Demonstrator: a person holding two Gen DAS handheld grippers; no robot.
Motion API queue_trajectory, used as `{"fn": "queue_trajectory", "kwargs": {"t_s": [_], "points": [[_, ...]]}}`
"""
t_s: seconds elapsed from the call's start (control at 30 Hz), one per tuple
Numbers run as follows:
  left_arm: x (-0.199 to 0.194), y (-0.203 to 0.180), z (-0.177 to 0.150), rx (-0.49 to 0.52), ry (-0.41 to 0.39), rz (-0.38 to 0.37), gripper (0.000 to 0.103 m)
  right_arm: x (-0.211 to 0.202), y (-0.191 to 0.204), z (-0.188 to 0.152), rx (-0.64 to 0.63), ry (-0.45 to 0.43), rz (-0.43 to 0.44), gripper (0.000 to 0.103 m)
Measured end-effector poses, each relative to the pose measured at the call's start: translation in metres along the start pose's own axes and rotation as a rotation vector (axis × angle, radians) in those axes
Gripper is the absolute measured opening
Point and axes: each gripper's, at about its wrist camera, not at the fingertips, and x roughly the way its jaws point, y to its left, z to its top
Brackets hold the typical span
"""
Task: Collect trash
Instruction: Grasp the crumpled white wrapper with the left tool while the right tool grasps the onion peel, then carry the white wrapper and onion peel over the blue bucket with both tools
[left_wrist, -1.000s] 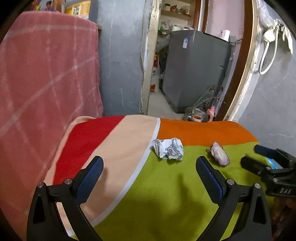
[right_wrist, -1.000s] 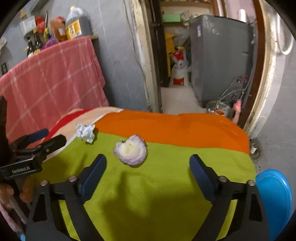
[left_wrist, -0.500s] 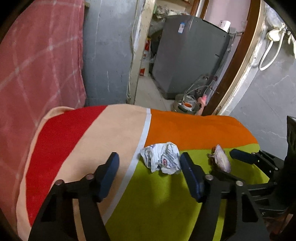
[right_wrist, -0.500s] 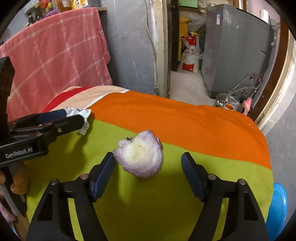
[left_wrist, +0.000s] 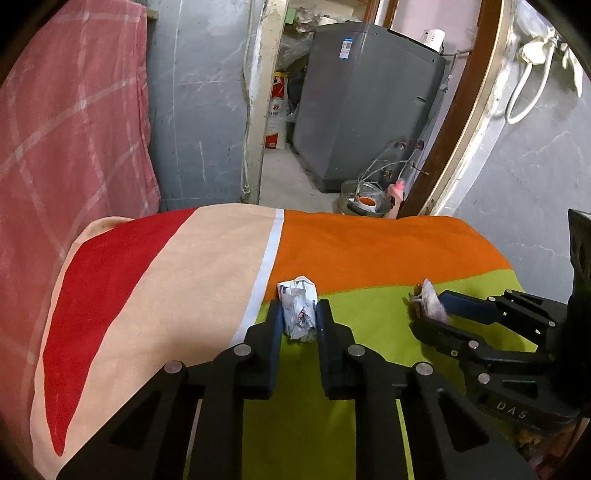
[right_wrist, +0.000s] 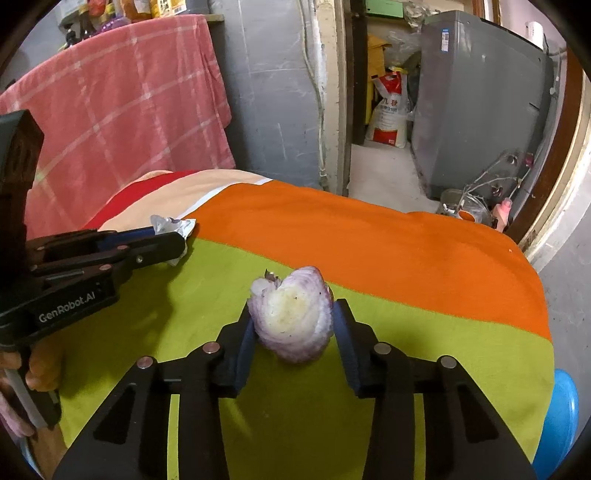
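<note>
Both claws closing since wide-open approach: left gripper (left_wrist: 299, 317) pinches crumpled wrapper (left_wrist: 297, 307), right gripper (right_wrist: 293, 328) clamps onion piece (right_wrist: 291, 314) beside it; both ready to lift.

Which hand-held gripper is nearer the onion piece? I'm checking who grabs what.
Right. The right hand-held gripper has the onion piece between its closing jaws; the left hand-held gripper is off to the side, closing on the crumpled wrapper.

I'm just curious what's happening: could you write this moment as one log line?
left gripper: closing on crumpled paper | right gripper: closing on onion piece | both on striped cloth
</note>
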Motion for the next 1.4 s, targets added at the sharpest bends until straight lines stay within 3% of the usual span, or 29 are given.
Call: {"fn": "queue_trajectory", "kwargs": {"t_s": [0.37,0.7,0.97,1.4], "points": [[-0.033,-0.028,-0.017,0.0,-0.084,-0.009,0.012,-0.048,-0.004,-0.018,0.06,-0.137,0.013,0.035],[-0.081,-0.068,-0.038,-0.028,-0.241,-0.079,0.012,-0.132,-0.009,-0.058,0.066,-0.368,-0.094,0.035],[-0.111,-0.125,-0.058,-0.003,-0.349,-0.125,0.012,-0.192,-0.022,-0.098,0.075,-0.513,-0.189,0.035],[-0.12,-0.224,-0.076,0.08,-0.452,-0.212,0.012,-0.253,-0.065,-0.164,0.125,-0.646,-0.42,0.035]]}}
